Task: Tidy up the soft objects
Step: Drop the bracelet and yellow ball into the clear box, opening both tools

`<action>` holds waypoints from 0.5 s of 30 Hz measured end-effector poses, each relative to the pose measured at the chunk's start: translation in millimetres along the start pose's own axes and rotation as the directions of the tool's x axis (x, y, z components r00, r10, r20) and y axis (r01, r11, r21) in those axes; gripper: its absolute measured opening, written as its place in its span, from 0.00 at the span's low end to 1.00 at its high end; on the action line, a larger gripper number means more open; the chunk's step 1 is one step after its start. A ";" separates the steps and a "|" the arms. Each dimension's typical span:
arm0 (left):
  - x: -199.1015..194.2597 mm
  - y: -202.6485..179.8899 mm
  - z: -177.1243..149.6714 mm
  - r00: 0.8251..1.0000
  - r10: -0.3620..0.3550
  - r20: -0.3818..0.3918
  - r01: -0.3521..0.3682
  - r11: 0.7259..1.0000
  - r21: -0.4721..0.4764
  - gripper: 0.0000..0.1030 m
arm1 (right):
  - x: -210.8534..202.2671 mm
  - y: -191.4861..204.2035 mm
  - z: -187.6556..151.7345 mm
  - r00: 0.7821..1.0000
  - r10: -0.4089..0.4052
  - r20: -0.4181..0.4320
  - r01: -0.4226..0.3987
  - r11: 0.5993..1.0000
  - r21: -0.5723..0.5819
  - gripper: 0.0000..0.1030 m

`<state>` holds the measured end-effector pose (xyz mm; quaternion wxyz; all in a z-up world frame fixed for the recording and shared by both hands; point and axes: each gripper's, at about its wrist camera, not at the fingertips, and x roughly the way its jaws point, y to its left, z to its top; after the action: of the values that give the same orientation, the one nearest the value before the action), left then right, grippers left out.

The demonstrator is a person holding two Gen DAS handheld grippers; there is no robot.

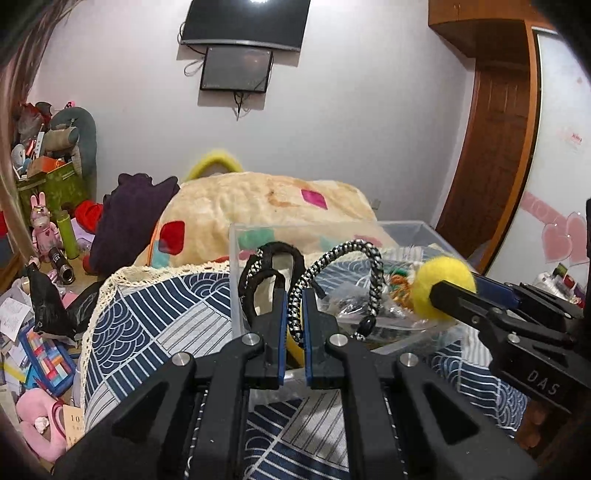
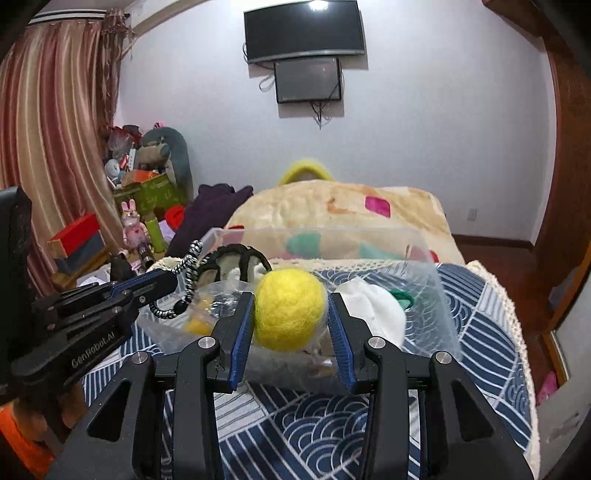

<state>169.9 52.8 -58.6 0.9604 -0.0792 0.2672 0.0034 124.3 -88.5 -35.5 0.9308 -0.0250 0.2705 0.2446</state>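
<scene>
Pale lilac walls close off the far side of this bedroom, with a dark television (image 2: 303,31) mounted high and a smaller screen (image 2: 307,80) hung just beneath it. Far left, striped curtains (image 2: 55,110) hang beside a heap of plush toys and boxes (image 2: 147,166), and a pink rabbit figure (image 2: 133,223) stands below them. A bed fills the middle, its cream blanket (image 2: 332,206) dotted with coloured patches, and a navy wave-patterned cover (image 2: 480,321) with a lace edge lies over the near part. On that cover sits a clear plastic box (image 2: 424,258) holding loose soft odds and ends, a white cloth (image 2: 373,306) among them.

Coming in from the left, the left hand-held gripper (image 1: 294,306) is pinched narrow on a black-and-white braided cord (image 1: 369,266), which loops up over the near left of the box, next to black hair ties (image 1: 273,254). To its right, the right hand-held gripper (image 2: 291,314) holds a yellow felt ball (image 2: 290,308) between its blue-padded fingers (image 2: 242,332), above the near edge of the box. A wooden wardrobe (image 1: 498,129) stands at the right.
</scene>
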 end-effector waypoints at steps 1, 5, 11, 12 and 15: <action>3.3 0.1 -0.7 1.000 0.001 -0.009 -0.001 1.000 0.002 0.06 | 4.8 -0.8 -0.4 1.000 -0.002 -0.011 0.002 1.000 0.006 0.35; 15.9 0.1 -5.3 0.999 -0.002 -0.051 0.003 1.000 0.013 0.06 | 16.0 -1.9 -4.1 0.999 -0.002 -0.043 0.002 1.000 0.010 0.36; 14.1 -1.2 -10.2 0.997 -0.016 -0.075 0.019 0.999 0.028 0.16 | 13.2 2.1 -7.0 0.998 -0.030 -0.048 0.028 0.999 -0.037 0.37; 12.5 -1.0 -10.7 0.997 -0.018 -0.075 0.020 0.999 0.029 0.19 | 11.8 2.3 -6.8 0.998 -0.032 -0.047 0.030 0.999 -0.040 0.38; 5.2 -0.5 -12.3 0.997 -0.017 -0.069 0.019 0.999 0.034 0.26 | 5.4 1.6 -5.9 0.999 -0.033 -0.039 0.032 0.999 -0.042 0.41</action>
<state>168.1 50.2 -71.6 0.9519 -0.0648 0.2991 -0.0127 124.6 -85.8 -43.1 0.9284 -0.0533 0.2833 0.2343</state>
